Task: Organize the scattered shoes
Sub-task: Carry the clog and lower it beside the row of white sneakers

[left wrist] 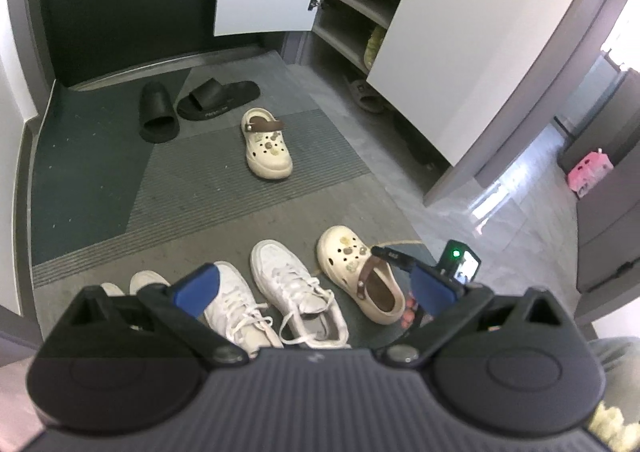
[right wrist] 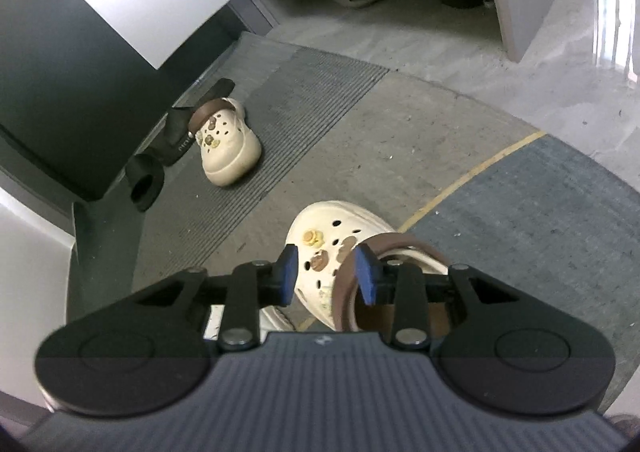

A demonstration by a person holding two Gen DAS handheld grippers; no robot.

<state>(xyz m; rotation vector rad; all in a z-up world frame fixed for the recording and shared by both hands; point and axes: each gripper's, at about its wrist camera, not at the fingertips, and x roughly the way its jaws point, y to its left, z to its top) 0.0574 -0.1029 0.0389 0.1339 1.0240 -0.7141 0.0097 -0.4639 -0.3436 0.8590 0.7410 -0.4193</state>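
Right wrist view: right gripper (right wrist: 327, 276) jaws narrow, straddling the near clog (right wrist: 340, 228) upper without pressing it.

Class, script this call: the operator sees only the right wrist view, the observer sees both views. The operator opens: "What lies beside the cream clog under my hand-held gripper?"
Observer: A pair of white sneakers stands right next to that near clog, toes pointing the same way.
Operator: Where is the other hand-held gripper?
Observer: The left hand-held gripper hovers over those sneakers, jaws wide open, holding nothing.
Operator: Anything past the cupboard on the far side?
Observer: A pink box sits beyond the cupboard door, against a dark cabinet.
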